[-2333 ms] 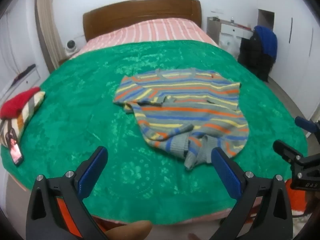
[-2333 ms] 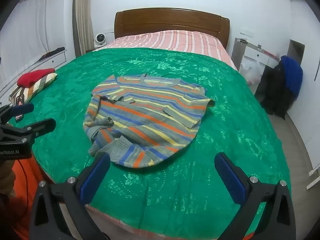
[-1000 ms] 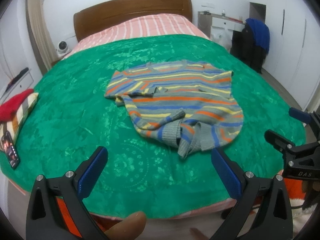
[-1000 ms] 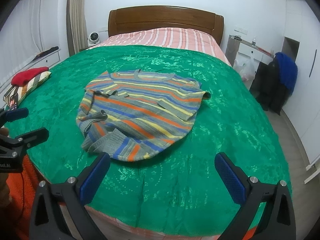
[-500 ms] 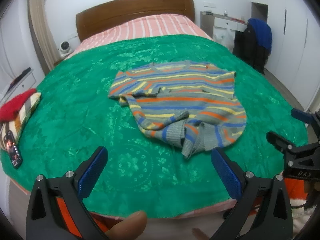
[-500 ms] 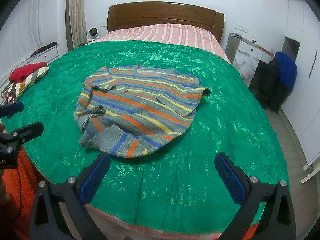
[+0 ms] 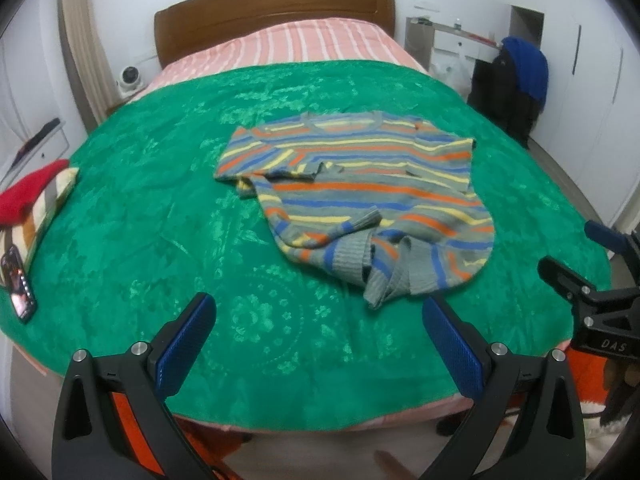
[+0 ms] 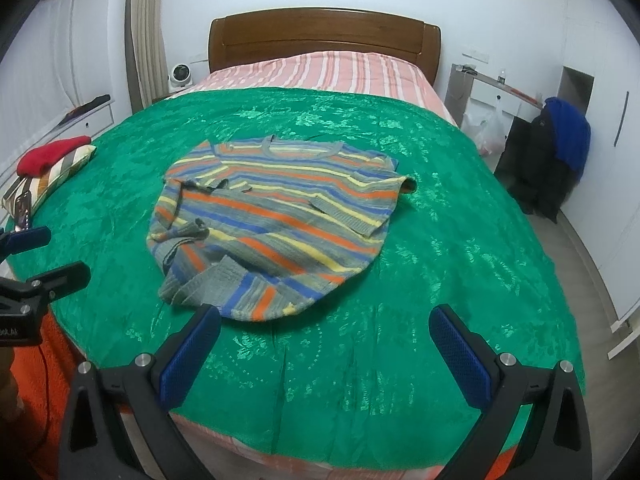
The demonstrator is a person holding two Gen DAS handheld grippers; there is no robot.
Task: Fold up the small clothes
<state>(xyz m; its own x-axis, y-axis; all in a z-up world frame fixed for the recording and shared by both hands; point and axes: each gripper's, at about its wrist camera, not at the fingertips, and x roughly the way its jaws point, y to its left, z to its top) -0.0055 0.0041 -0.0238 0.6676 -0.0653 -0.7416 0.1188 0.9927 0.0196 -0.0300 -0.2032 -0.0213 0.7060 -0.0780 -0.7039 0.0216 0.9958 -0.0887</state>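
Note:
A small striped sweater (image 7: pixel 360 196) (image 8: pixel 276 220), grey with orange, blue and yellow bands, lies rumpled in the middle of the green bedspread (image 7: pixel 160 208) (image 8: pixel 460 240). Its sleeves are folded in over the body and its hem is bunched toward the bed's foot. My left gripper (image 7: pixel 320 336) hovers open over the bed's near edge, short of the hem. My right gripper (image 8: pixel 326 344) is open too, just before the sweater's near edge. Each gripper shows at the side of the other's view, the right gripper (image 7: pixel 580 264) and the left gripper (image 8: pixel 36 256), both empty.
A red item on a striped cushion (image 7: pixel 28 200) and a phone (image 7: pixel 18 284) lie at the bed's left edge. A pink striped blanket (image 8: pixel 320 72) and wooden headboard (image 8: pixel 324 36) are at the far end. A dark and blue clothes pile (image 8: pixel 556 156) stands on the right by the wall.
Both grippers have drifted slightly over the foot of the bed, staying open. The sweater has not moved on the bedspread.

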